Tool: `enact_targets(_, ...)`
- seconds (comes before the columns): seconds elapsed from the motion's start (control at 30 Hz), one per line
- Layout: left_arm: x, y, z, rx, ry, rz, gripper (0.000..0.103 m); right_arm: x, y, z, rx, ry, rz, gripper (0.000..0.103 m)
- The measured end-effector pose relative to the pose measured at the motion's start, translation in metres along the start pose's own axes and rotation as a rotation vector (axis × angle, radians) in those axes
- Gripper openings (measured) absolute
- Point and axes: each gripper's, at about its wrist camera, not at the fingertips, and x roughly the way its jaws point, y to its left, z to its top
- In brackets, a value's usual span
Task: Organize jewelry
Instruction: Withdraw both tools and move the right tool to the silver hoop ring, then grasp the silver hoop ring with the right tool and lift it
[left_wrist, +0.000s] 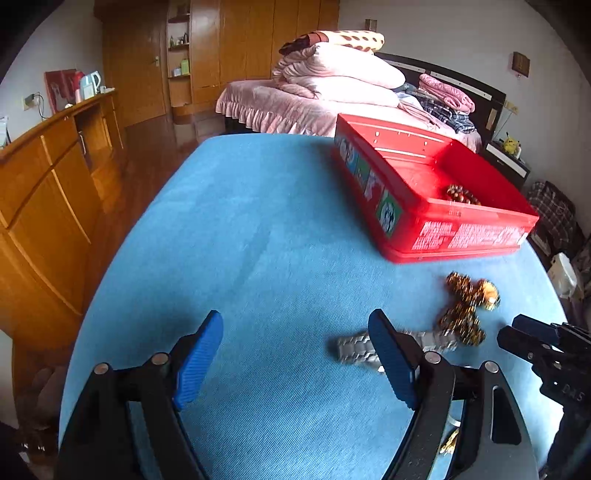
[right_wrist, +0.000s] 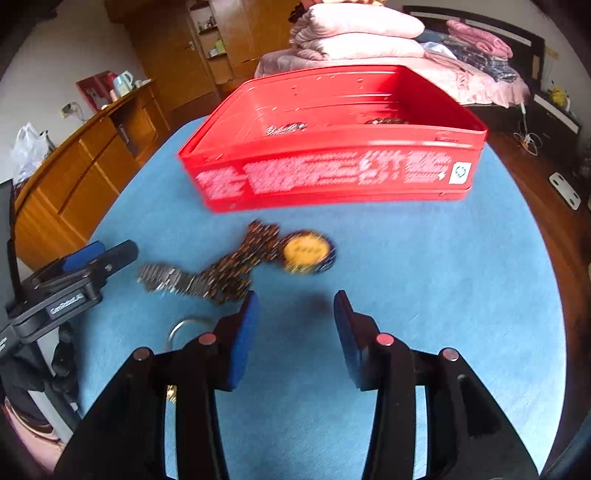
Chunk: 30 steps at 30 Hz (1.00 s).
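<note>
On the left, the left gripper (left_wrist: 295, 350) is wide open, holding nothing, near the silver watch band (right_wrist: 166, 278). The bead necklace (right_wrist: 236, 266) waits. Right gripper (right_wrist: 295, 332): open, empty. Far off, the red box (right_wrist: 332, 173) holds some beads already.

silver watch band (left_wrist: 356, 349), beaded necklace (left_wrist: 463, 314), red box (left_wrist: 461, 232)
</note>
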Motion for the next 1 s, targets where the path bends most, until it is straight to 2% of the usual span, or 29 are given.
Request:
enact_targets(0.07, -0.003, 0.003, -0.008, 0.002, 0.000, 0.015, 0.081, -0.002, 0.007, -0.007, -0.013, 0.005, 0.013, 0.043)
enact_targets(0.13, -0.006, 0.008, -0.016, -0.008, 0.000, 0.016, 0.082, -0.004, 0.017, -0.014, -0.032, 0.001, 0.025, 0.053)
enact_targets(0.27, -0.011, 0.017, -0.025, -0.025, -0.004, 0.035, 0.082, -0.005, 0.035, -0.018, -0.069, 0.012, 0.041, 0.054)
enact_targets(0.37, -0.012, 0.023, -0.028, -0.045, -0.001, 0.033, 0.082, -0.003, 0.044, -0.020, -0.091, 0.021, 0.029, 0.059)
enact_targets(0.63, -0.021, 0.028, -0.034, -0.031, -0.010, 0.054, 0.083, 0.004, 0.062, -0.023, -0.141, 0.031, -0.013, 0.060)
enact_targets(1.0, -0.021, 0.035, -0.035, -0.049, -0.003, 0.046, 0.083, 0.012, 0.078, -0.027, -0.199, 0.014, -0.110, 0.053)
